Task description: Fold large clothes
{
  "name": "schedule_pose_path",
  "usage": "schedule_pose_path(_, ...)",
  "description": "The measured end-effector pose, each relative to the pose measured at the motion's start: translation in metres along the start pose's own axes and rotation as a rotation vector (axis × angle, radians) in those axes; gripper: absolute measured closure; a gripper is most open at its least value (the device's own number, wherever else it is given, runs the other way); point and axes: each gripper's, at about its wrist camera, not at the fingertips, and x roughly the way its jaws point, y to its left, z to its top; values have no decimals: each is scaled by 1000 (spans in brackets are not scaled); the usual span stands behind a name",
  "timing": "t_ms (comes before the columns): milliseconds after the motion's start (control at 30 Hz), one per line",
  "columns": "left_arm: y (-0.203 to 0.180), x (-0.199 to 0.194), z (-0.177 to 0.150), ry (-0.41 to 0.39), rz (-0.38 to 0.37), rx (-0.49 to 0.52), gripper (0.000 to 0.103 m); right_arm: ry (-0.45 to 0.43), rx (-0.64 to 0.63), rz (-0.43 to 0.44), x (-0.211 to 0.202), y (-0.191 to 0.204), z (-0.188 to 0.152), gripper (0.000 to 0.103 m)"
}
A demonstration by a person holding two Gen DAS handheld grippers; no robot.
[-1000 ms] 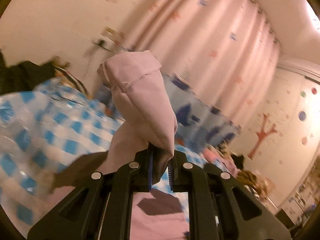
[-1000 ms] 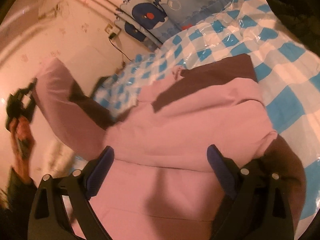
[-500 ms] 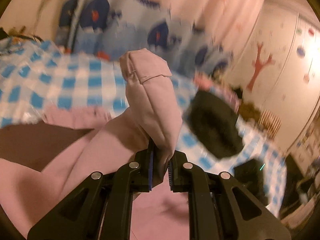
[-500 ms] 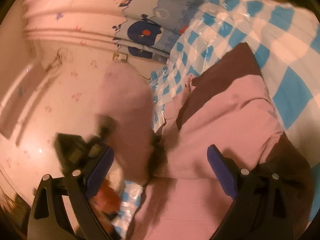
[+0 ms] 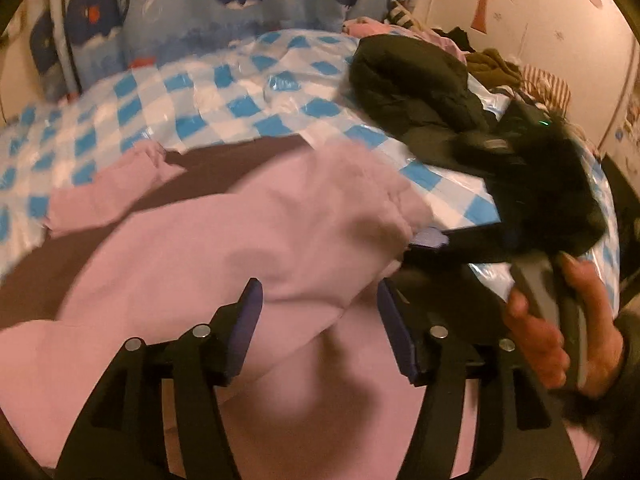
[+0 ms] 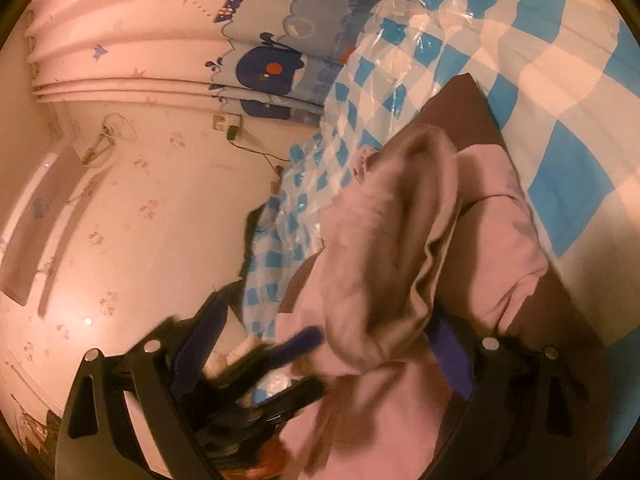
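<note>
A large pink garment (image 5: 224,248) with dark brown panels lies on the blue-and-white checked bed cover (image 5: 200,96). My left gripper (image 5: 318,320) is open, its fingers either side of a loose pink sleeve fold that rests between them. The right gripper (image 5: 424,240) shows at the right of the left wrist view, held by a hand (image 5: 560,336). In the right wrist view my right gripper (image 6: 328,344) is open above the pink garment (image 6: 400,240), and the left gripper's blurred dark fingers (image 6: 276,352) lie between its jaws.
A black jacket (image 5: 416,80) and a heap of other clothes (image 5: 512,68) lie at the far right of the bed. A whale-print cloth (image 5: 240,4) hangs behind the bed. A wall with a socket (image 6: 228,124) and pink curtains (image 6: 120,28) stand to the left.
My left gripper has opened and let go of the pink sleeve, which has dropped onto the garment. It swung right and down towards the right gripper. The right gripper stayed open.
</note>
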Motion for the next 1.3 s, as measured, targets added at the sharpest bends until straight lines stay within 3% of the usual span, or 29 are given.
schedule_pose_path(100, 24, -51, -5, -75, 32, -51, 37, 6, -14, -37, 4, 1, 2, 11)
schedule_pose_path(200, 75, -96, -13, -141, 98, -178, 24, 38, -100, -143, 16, 10, 6, 12)
schedule_pose_path(233, 98, -110, -18, -160, 130, -236, 22, 43, -136, -177, 20, 13, 6, 26)
schedule_pose_path(267, 121, -121, -24, -171, 160, -298, 20, 47, -158, -202, 22, 14, 6, 57)
schedule_pose_path(300, 148, -131, -32, -176, 182, -368, 20, 54, -172, -234, 24, 14, 7, 72)
schedule_pose_path(400, 208, -149, -55, -192, 243, -534, 20, 46, -231, -250, 27, 26, 13, 79)
schedule_pose_path(533, 235, -176, -68, -312, 245, -577, 20, -51, -530, -242, 13, 97, 10, 80)
schedule_pose_path(567, 237, -177, -68, -326, 249, -576, 18, -63, -549, -243, 13, 101, 11, 80)
schedule_pose_path(633, 242, -166, -70, -312, 253, -581, 17, -63, -529, -272, 16, 91, 19, 80)
schedule_pose_path(767, 263, -104, -88, -104, 262, -636, 17, 75, -335, -430, 37, 11, 29, 77)
schedule_pose_path(800, 266, -92, -95, -71, 253, -651, 17, 117, -274, -434, 37, -12, 26, 76)
schedule_pose_path(900, 266, -91, -101, -64, 264, -642, 17, 96, -192, -364, 13, -26, 23, 66)
schedule_pose_path(967, 260, -108, -95, -105, 284, -629, 17, 32, -212, -408, -4, -16, 23, 52)
schedule_pose_path(1033, 252, -129, -86, -172, 306, -586, 17, -86, -324, -479, -20, 15, 25, 52)
schedule_pose_path(1100, 252, -138, -81, -191, 323, -572, 16, -121, -392, -429, -20, 40, 28, 51)
schedule_pose_path(1200, 266, -131, -82, -160, 307, -616, 16, -49, -517, -401, 16, 66, 20, 44)
schedule_pose_path(1300, 283, -106, -96, -88, 284, -683, 16, 42, -530, -491, 56, 50, 18, 44)
